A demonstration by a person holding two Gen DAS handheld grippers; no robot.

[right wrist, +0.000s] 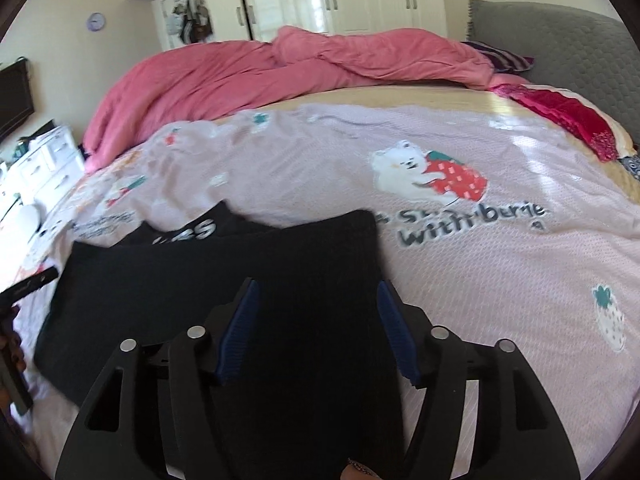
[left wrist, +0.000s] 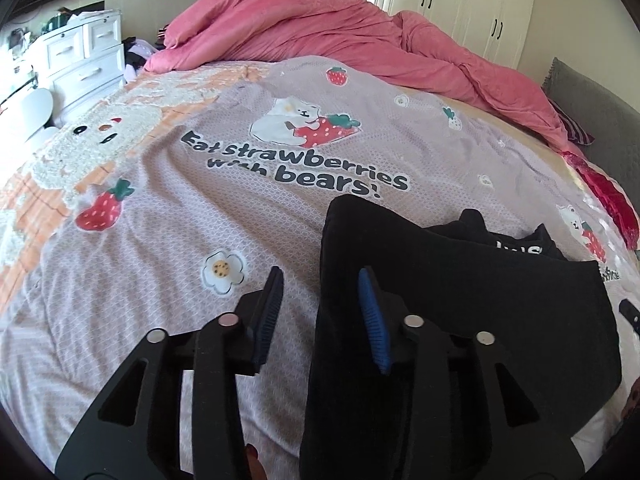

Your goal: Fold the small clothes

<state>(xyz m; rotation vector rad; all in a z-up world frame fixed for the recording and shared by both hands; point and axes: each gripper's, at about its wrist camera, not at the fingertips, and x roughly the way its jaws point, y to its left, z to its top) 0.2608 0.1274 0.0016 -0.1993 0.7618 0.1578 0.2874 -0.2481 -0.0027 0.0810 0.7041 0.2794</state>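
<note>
Left wrist: left tool (left wrist: 320,312) wide apart, gripping nothing, straddling the near left edge of the black garment (left wrist: 460,320), which lies partly folded on the bed (left wrist: 160,280). Risk: one finger snags the quilted bedspread too.

Right wrist: right tool (right wrist: 316,328) spread wide, empty, over the garment's right edge (soft, limp knit, white lettering). The fold may slump if lifted unevenly.

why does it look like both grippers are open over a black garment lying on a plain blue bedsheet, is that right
Not quite: the sheet is not plain blue. Both wrist views show a pale pink-lilac bedsheet printed with bears, strawberries and lettering. The rest holds: the left gripper and right gripper are both open, fingers apart, over the black garment lying on it.
</note>
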